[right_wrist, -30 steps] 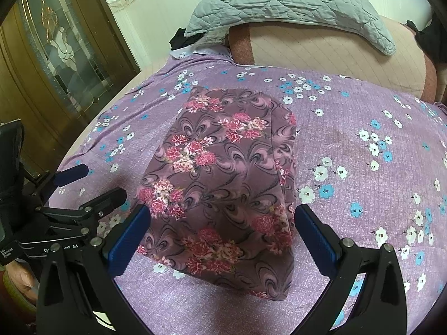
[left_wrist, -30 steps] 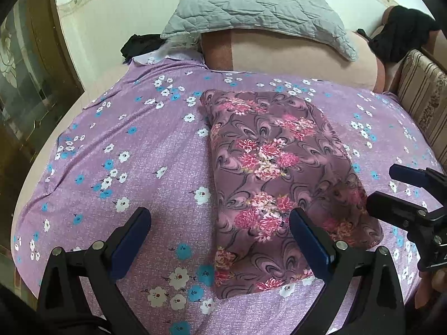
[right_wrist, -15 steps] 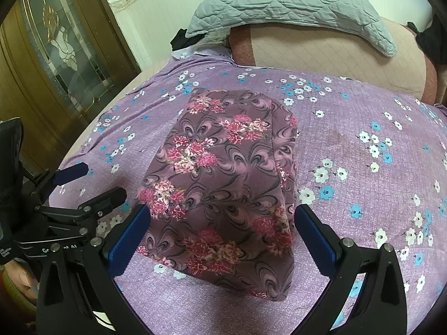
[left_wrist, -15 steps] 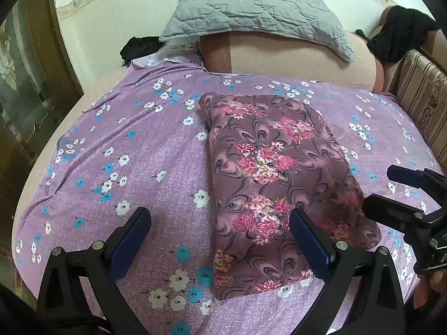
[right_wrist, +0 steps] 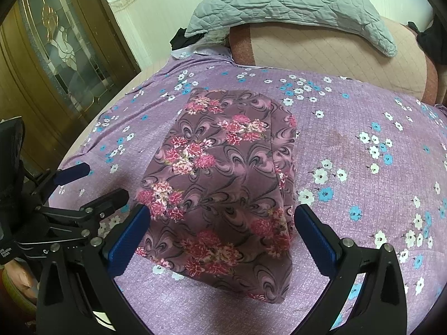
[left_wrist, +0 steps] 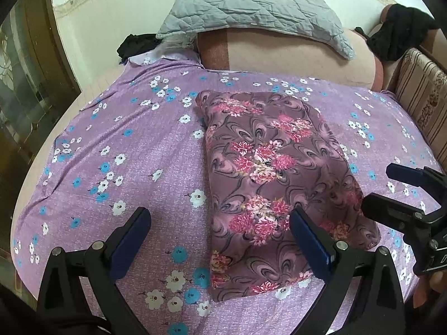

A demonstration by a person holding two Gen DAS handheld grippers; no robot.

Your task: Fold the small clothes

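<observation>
Your left gripper [left_wrist: 218, 237] and right gripper [right_wrist: 220, 233] both hover with jaws wide apart, empty. The floral garment [right_wrist: 223, 178] lies mid-frame on the bed [right_wrist: 363, 128], long axis running away from you, nearer your right gripper.

Both pictures are bright enough to see well. The light is soft and even, and seems to come from above. Shadows are faint: a thin dark line sits under the near edge of the folded cloth [right_wrist: 223, 184], and a soft shadow lies under the grey pillow [left_wrist: 251, 8]. The wall [left_wrist: 111, 28] looks pale and a bit washed out. The glass door [right_wrist: 61, 42] shows small shiny spots. The lens bends everything, so the bed [left_wrist: 111, 153] curves like a ball, and the corners go black. The middle is sharp. The edges look a little soft and stretched.
</observation>
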